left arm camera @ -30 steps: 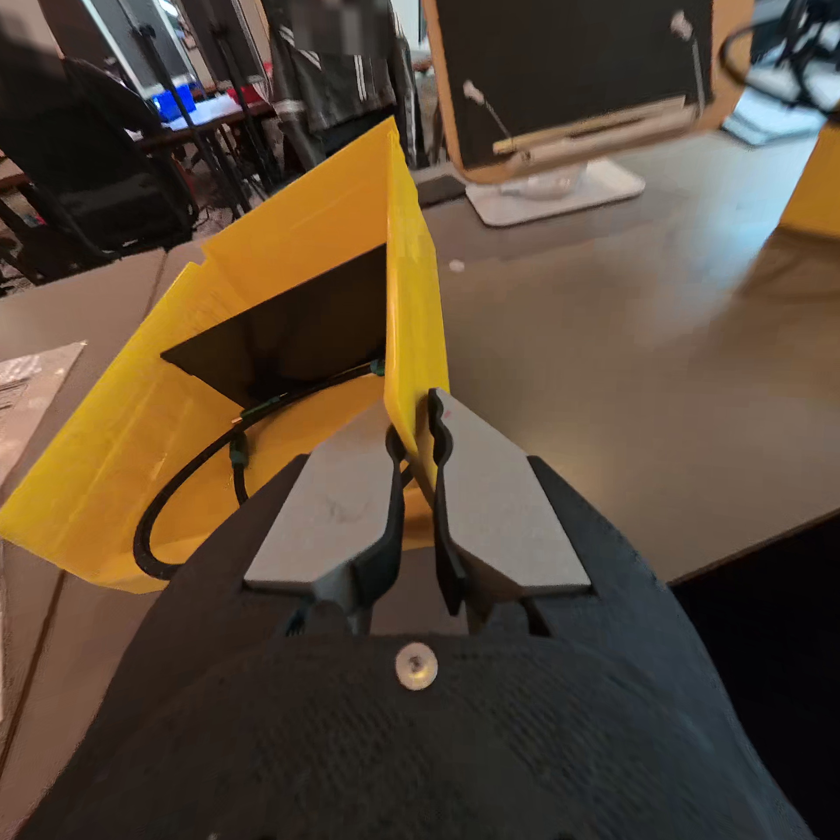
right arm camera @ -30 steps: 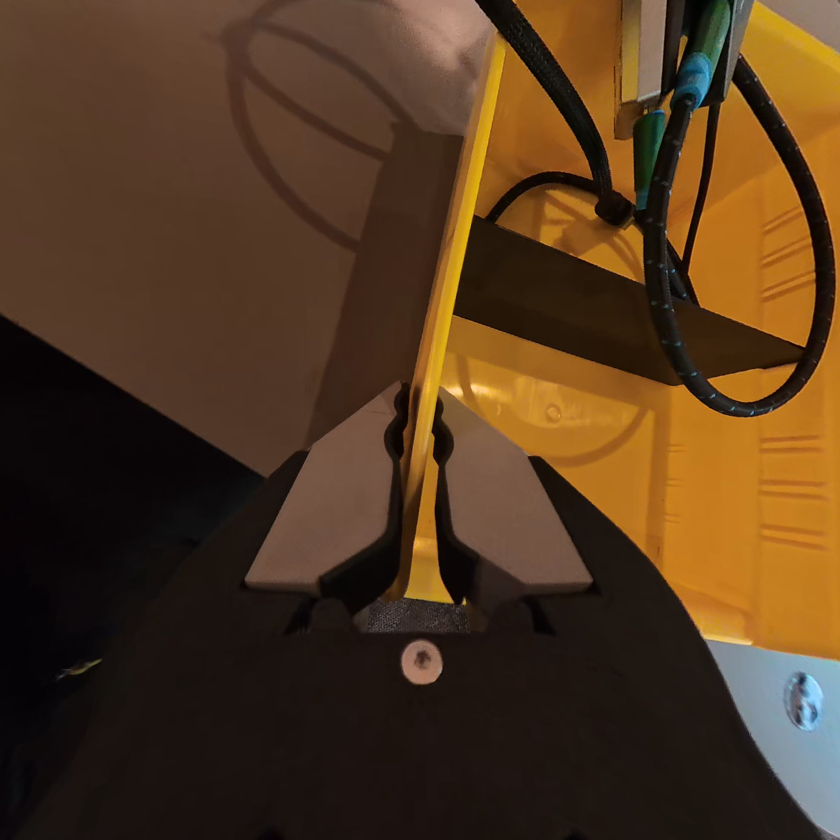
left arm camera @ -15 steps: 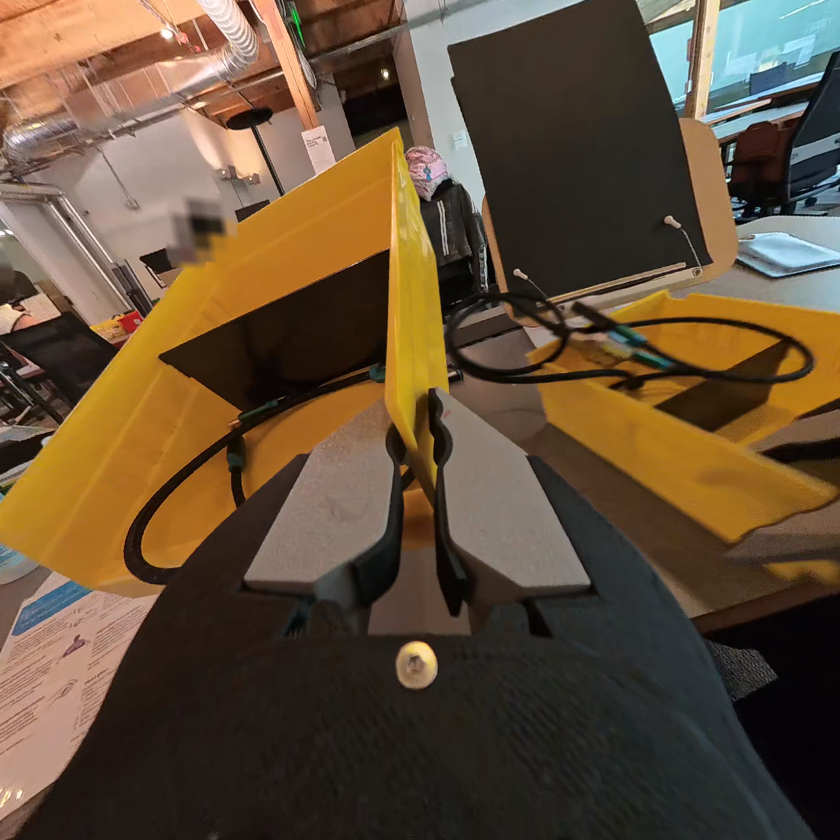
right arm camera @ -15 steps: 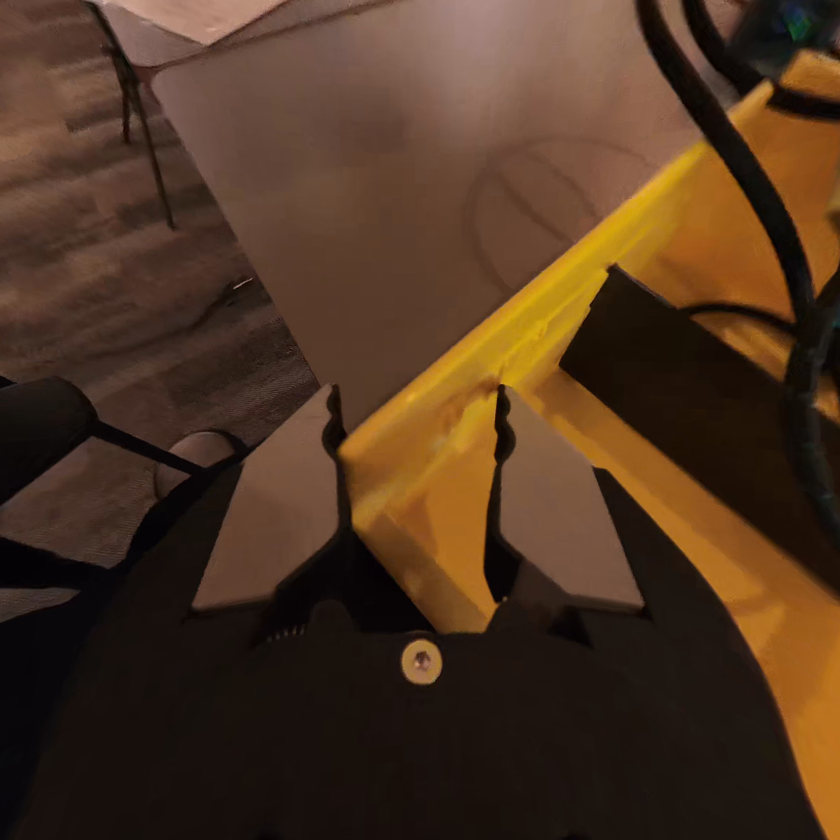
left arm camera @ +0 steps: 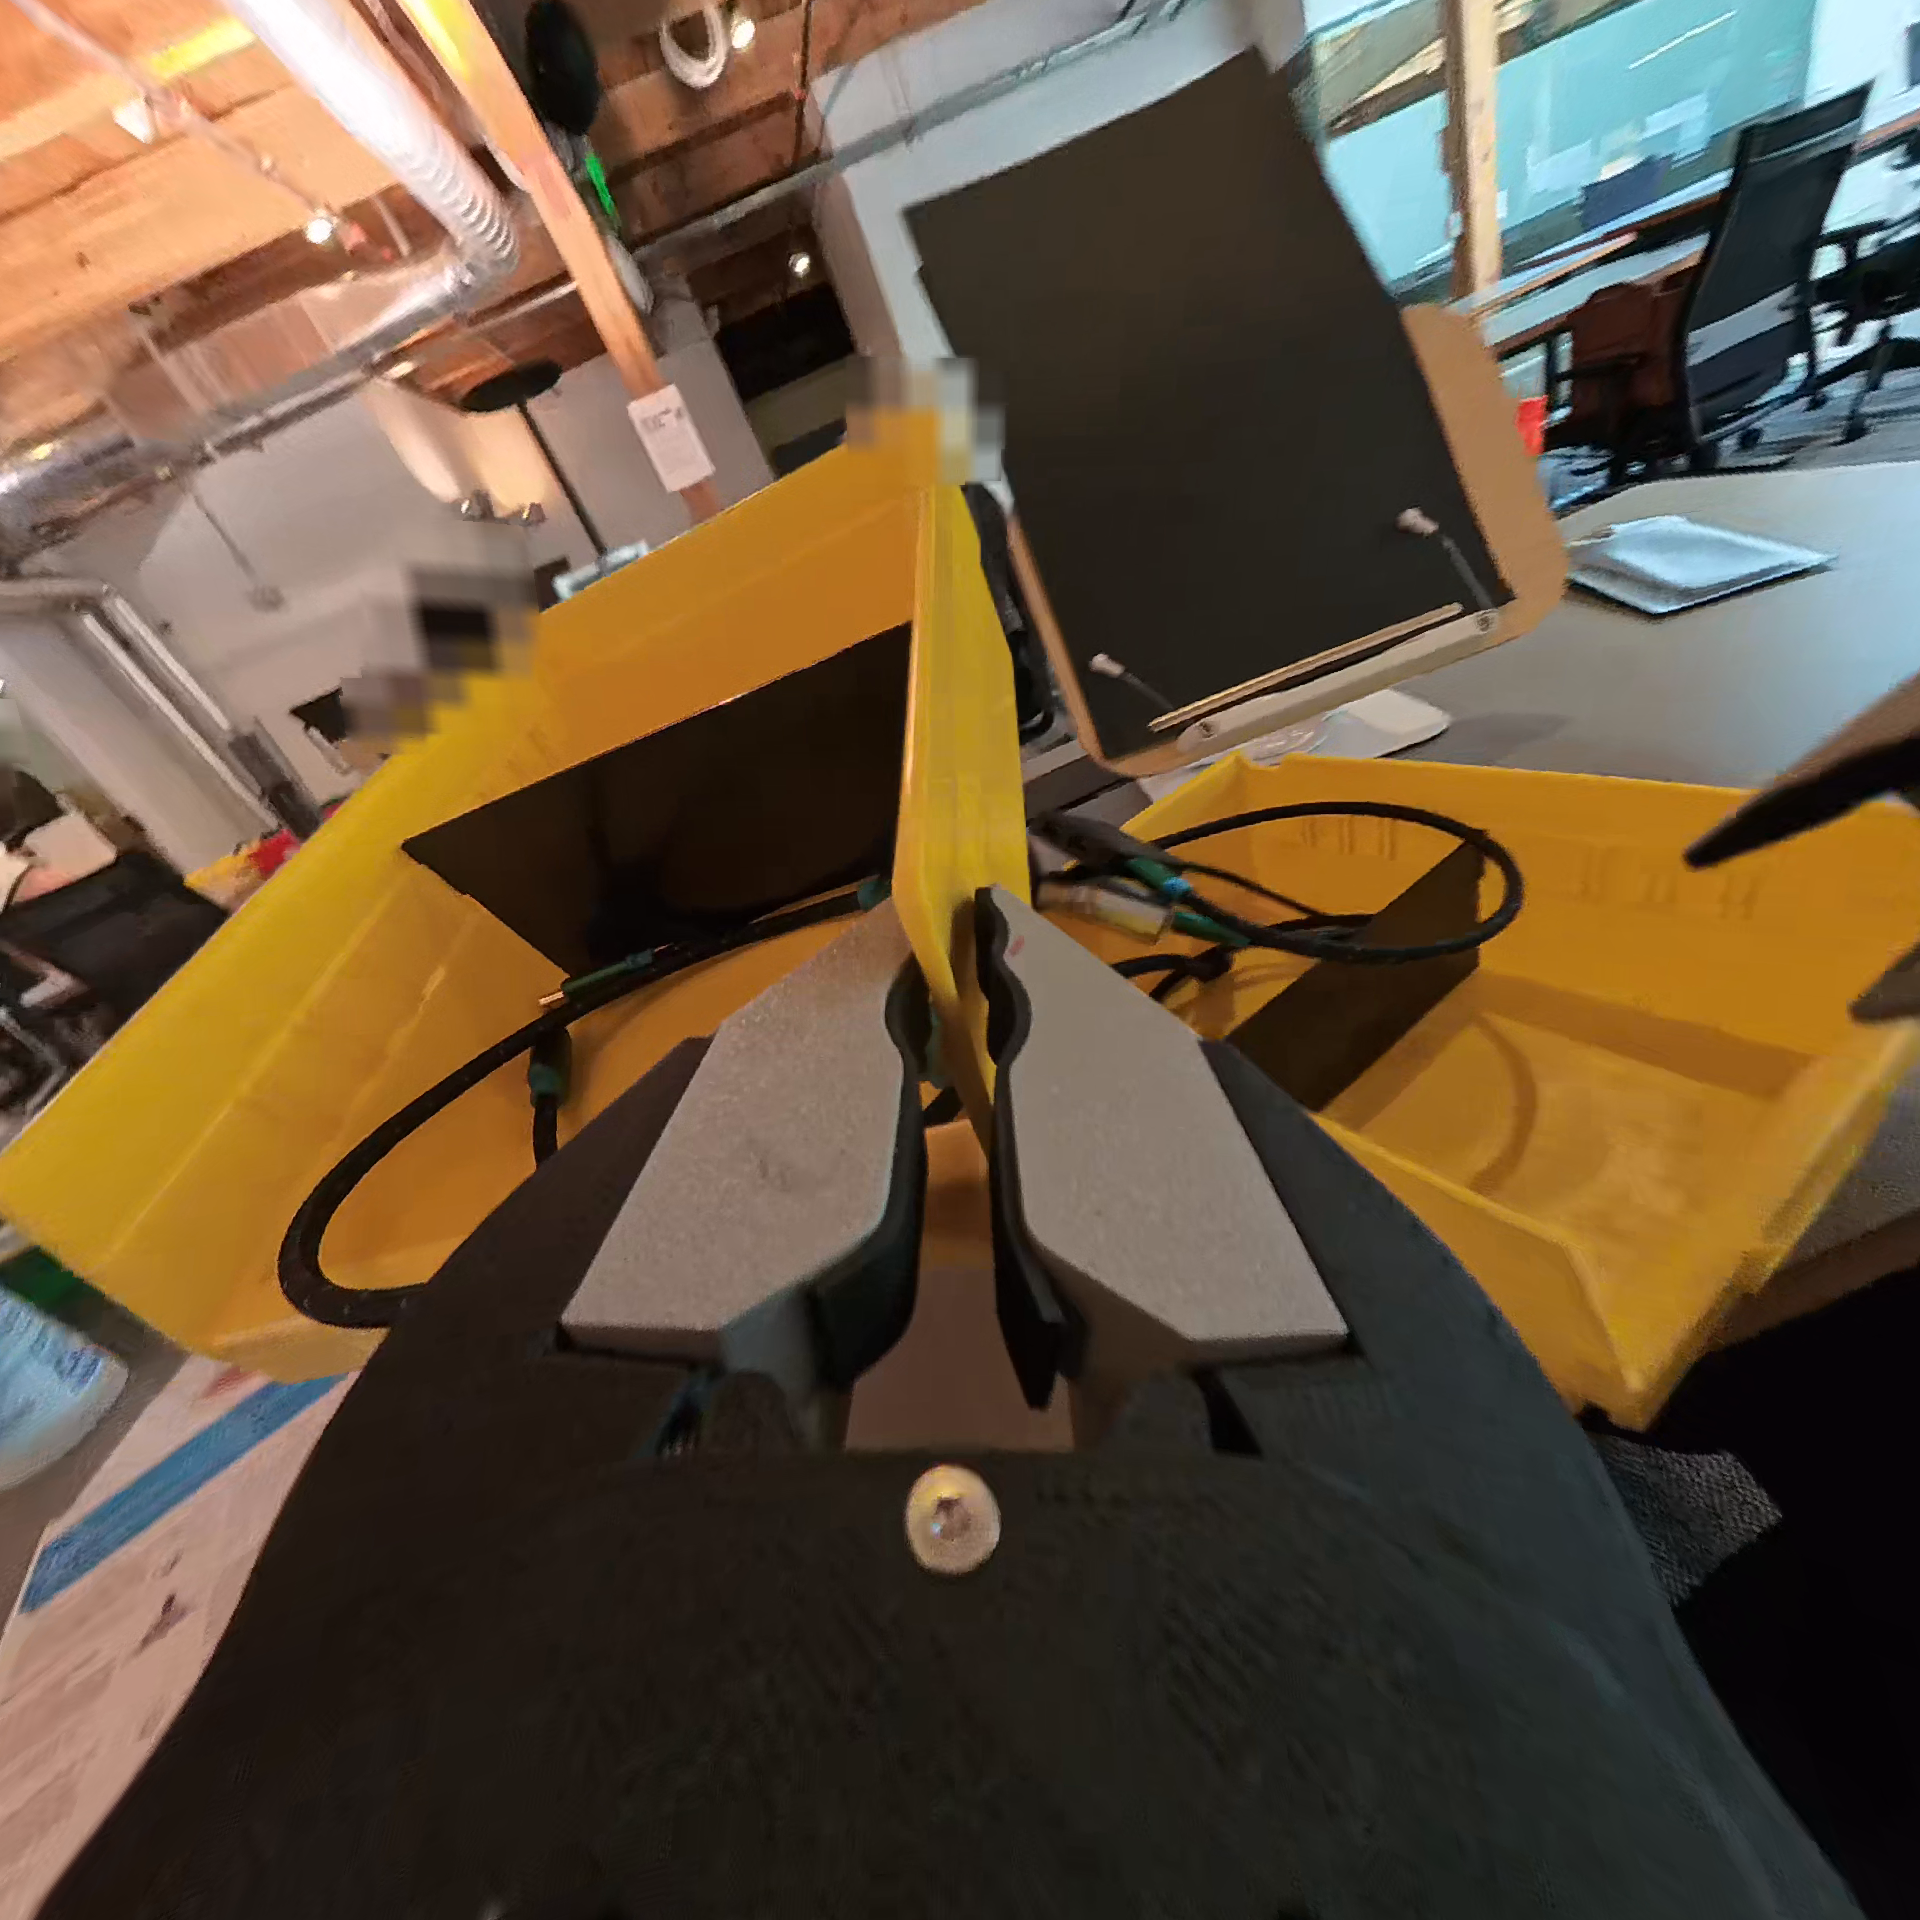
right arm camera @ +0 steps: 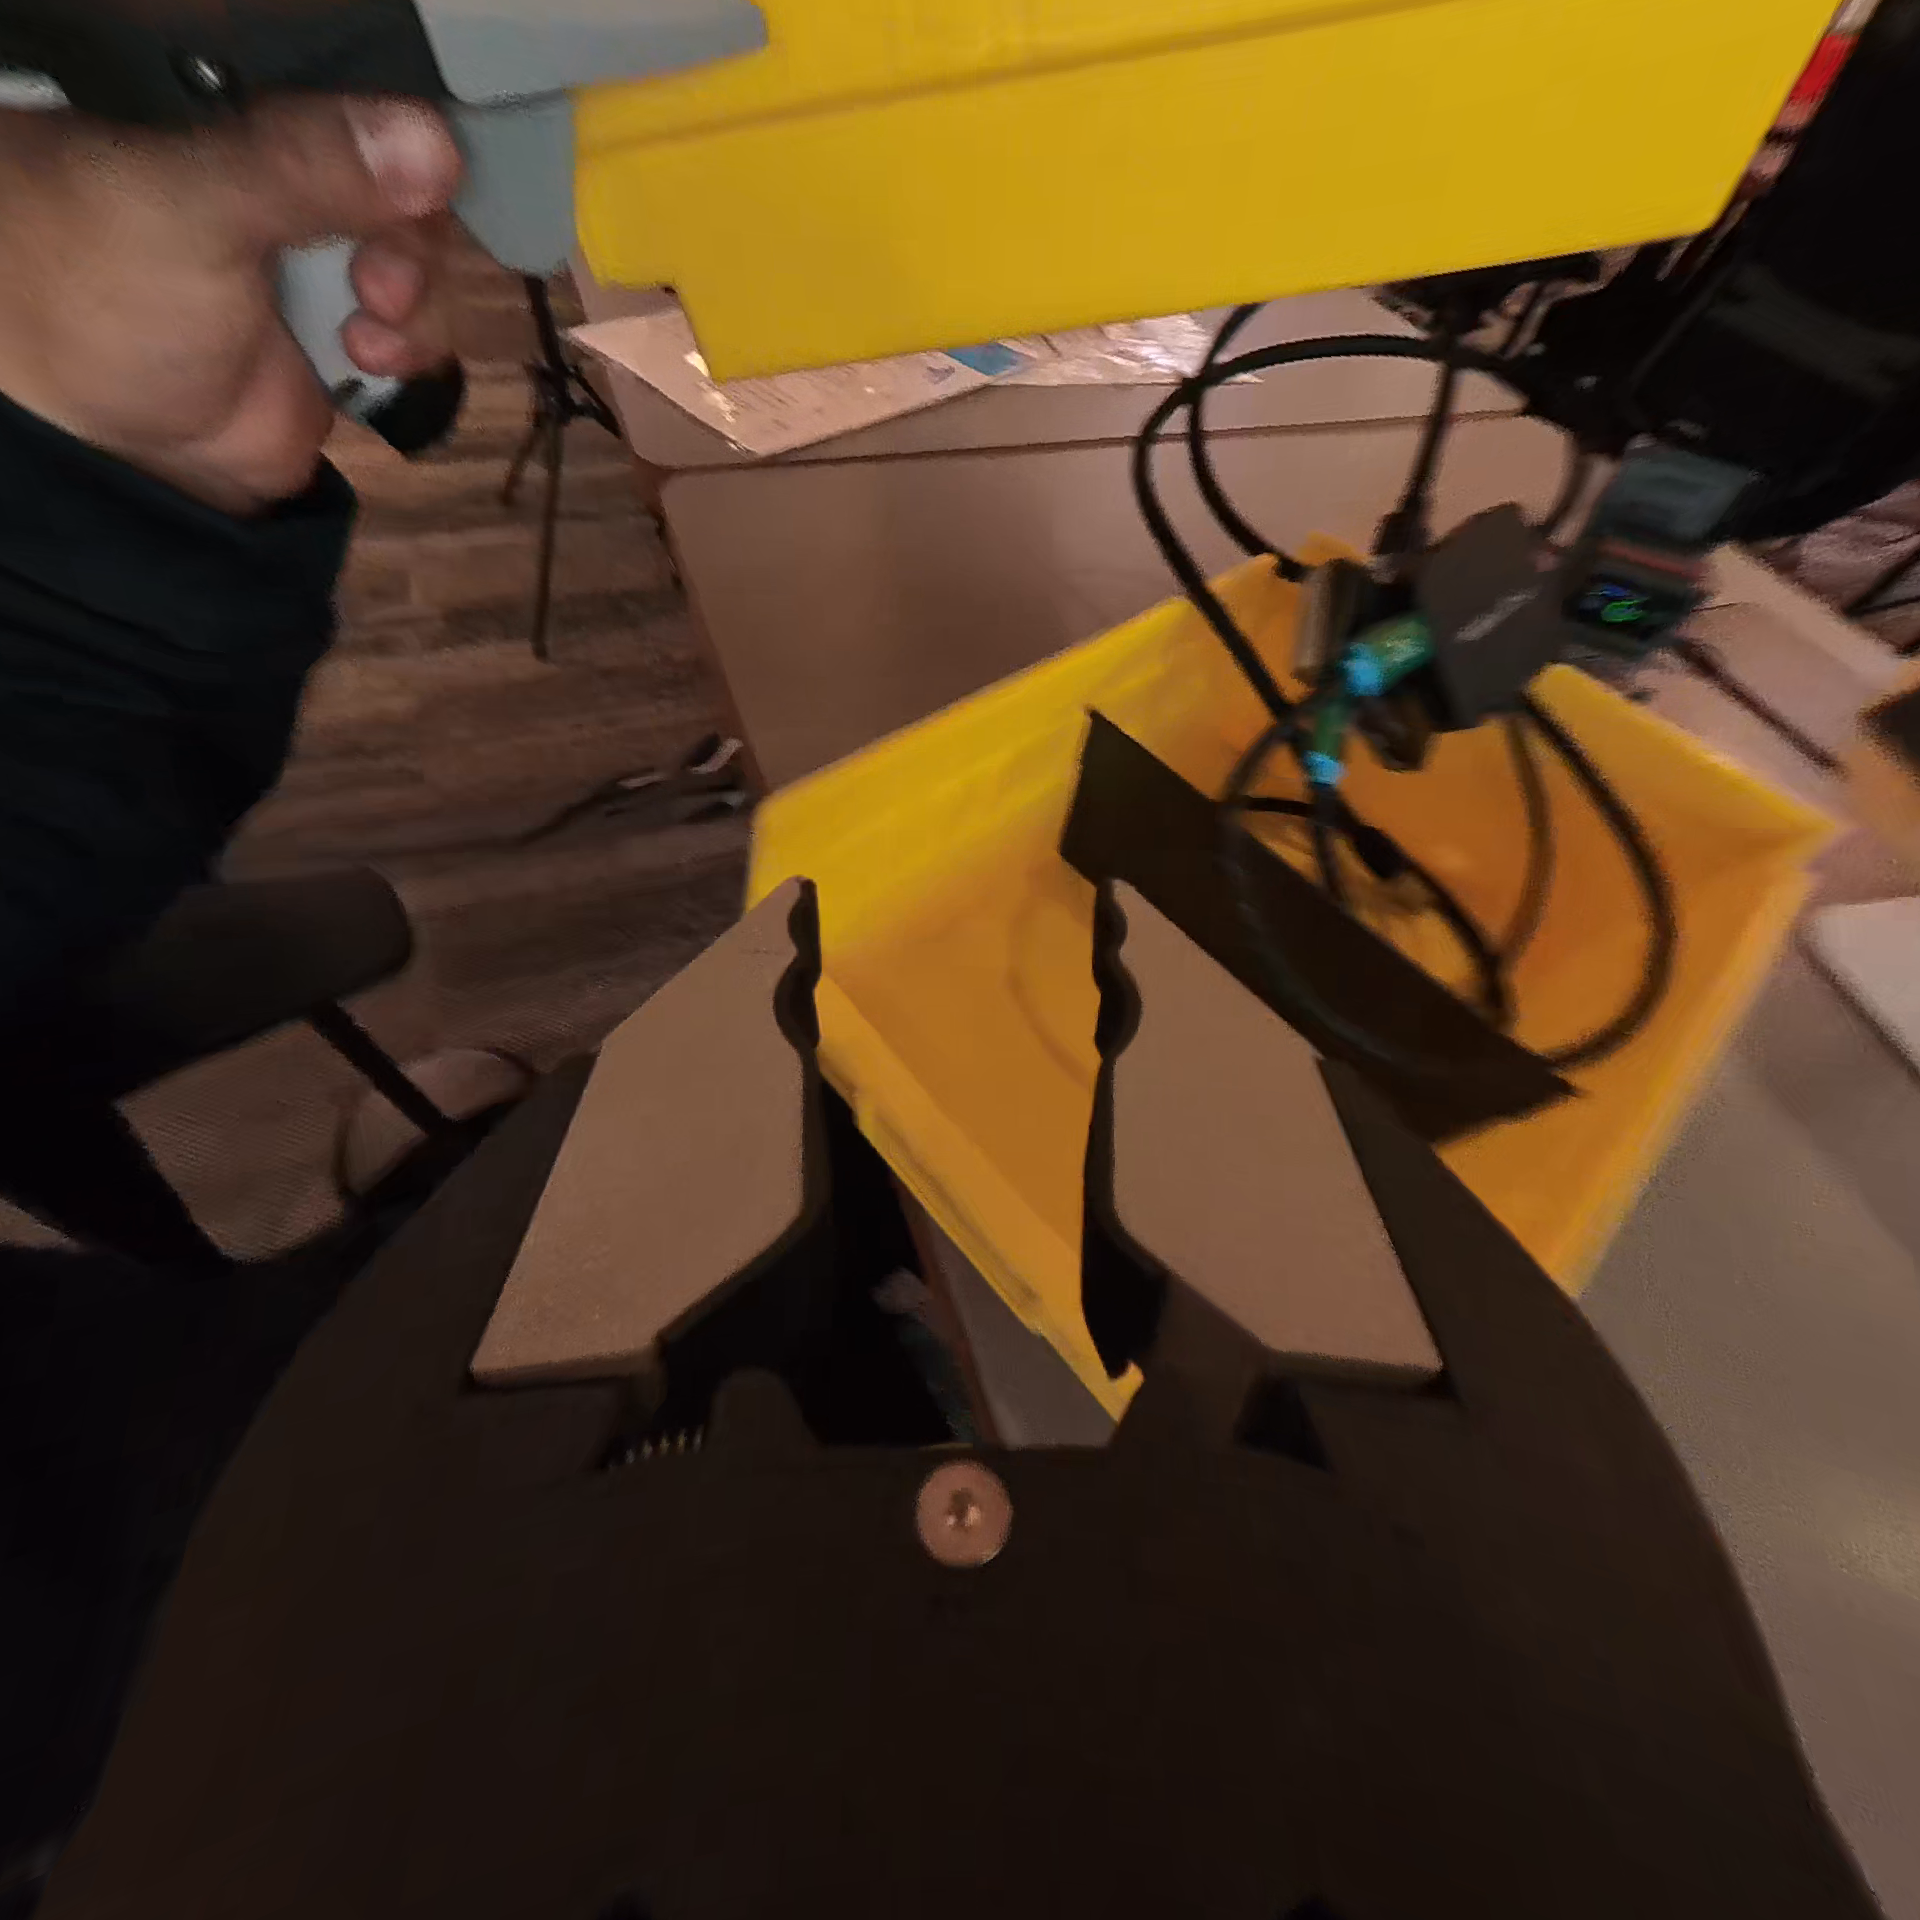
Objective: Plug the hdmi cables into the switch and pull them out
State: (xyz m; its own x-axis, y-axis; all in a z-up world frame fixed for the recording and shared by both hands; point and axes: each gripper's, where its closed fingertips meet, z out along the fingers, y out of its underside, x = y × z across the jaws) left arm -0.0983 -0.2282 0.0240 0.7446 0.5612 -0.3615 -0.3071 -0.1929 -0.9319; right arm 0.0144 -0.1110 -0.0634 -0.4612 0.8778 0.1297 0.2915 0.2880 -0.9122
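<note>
The left gripper [left arm camera: 961, 951] was clamped on the side wall of a yellow bin [left arm camera: 727, 623], lifted clear of the table [left arm camera: 1714, 665] and tilted. Inside this raised bin lay a black divider [left arm camera: 707, 790] and one black cable [left arm camera: 416, 1132] with a green-collared plug, curving along the bin floor.

The right gripper [right arm camera: 956, 987] stood with its fingers apart, straddling the near corner of a second yellow bin [right arm camera: 935, 883], which rested on the table; whether either finger touched the wall could not be told through the blur. This second bin also held a black divider [right arm camera: 1299, 935]. Over its far end sat the small black switch [right arm camera: 1496, 623], with several black braided cables [right arm camera: 1600, 914] looping from it into the bin and green and blue plugs [right arm camera: 1371, 655] gathered at its near side.

In the right wrist view, a hand [right arm camera: 208, 260] gripped the handle of the left gripper at upper left, with the raised bin beside it. Behind the bins stood a dark board on a stand [left arm camera: 1226, 468]. Printed sheets [left arm camera: 125, 1558] lay at the lower left of the left wrist view.
</note>
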